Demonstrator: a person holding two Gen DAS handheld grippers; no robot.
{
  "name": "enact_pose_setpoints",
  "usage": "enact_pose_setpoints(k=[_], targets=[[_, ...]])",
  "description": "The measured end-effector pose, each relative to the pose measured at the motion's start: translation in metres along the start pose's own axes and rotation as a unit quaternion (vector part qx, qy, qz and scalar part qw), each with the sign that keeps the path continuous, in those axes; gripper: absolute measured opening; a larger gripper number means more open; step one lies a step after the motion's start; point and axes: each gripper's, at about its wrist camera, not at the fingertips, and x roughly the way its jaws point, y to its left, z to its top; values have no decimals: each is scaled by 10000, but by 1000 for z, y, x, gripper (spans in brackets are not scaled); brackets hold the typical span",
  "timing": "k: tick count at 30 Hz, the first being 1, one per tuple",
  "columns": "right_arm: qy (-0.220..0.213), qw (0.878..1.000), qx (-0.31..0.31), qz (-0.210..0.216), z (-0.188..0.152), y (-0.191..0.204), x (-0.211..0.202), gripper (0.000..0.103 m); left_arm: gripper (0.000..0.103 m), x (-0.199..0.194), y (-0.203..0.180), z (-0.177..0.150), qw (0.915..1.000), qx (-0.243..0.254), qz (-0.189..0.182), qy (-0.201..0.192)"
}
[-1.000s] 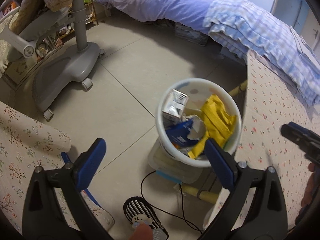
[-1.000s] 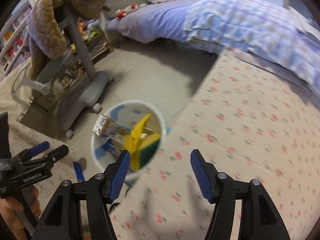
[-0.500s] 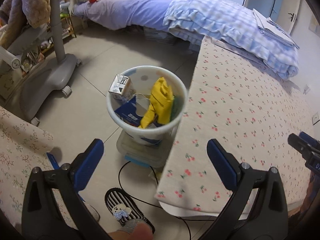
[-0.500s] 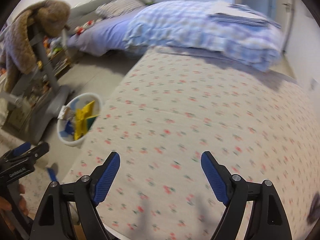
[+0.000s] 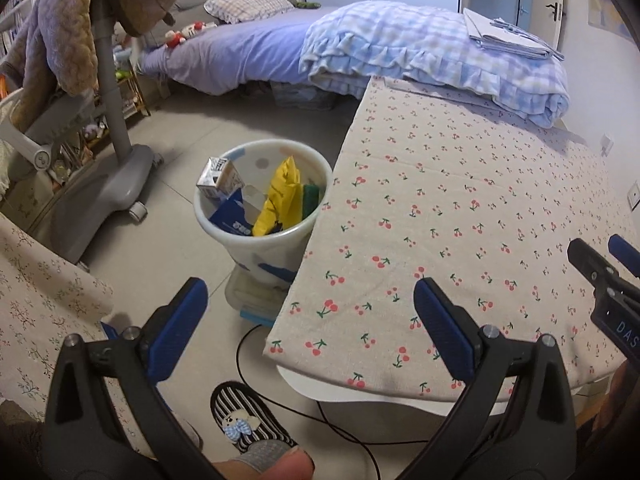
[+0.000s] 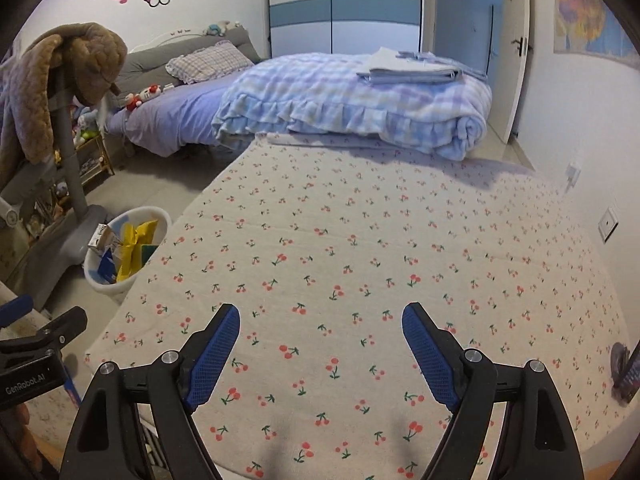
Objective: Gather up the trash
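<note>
A white trash bin (image 5: 256, 240) stands on the floor against the left edge of the cherry-print table (image 5: 460, 208). It holds a small carton (image 5: 219, 178), a yellow bag (image 5: 280, 196), a green sponge (image 5: 311, 199) and a blue packet (image 5: 230, 216). My left gripper (image 5: 308, 296) is open and empty, hovering over the table's near left corner, short of the bin. My right gripper (image 6: 320, 316) is open with nothing between its fingers, above the bare tablecloth (image 6: 360, 240). The bin (image 6: 104, 284) lies far to its left.
A grey chair base (image 5: 116, 184) draped with a brown plush blanket stands left of the bin. A bed with a blue quilt (image 6: 360, 96) lies behind the table. A dark object (image 6: 624, 368) sits at the table's right edge. A striped slipper (image 5: 248, 424) and a black cable lie on the floor.
Both views swung right, away from the bin and onto the table. The right gripper's jaws spread wider. The bin now sits farther left in both views.
</note>
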Motion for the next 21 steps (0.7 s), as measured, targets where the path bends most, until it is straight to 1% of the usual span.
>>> enact_pose_setpoints(k=[3, 9, 21], targets=[[-16, 10000, -61, -45, -1, 1, 0, 85, 102, 0, 0, 1, 10000, -48, -39, -23], [77, 9999, 134, 68, 1, -3, 3, 85, 102, -1, -3, 1, 10000, -14, -23, -92], [113, 9997, 177, 99, -1, -3, 5, 85, 102, -1, -3, 1, 9999, -34, -80, -76]])
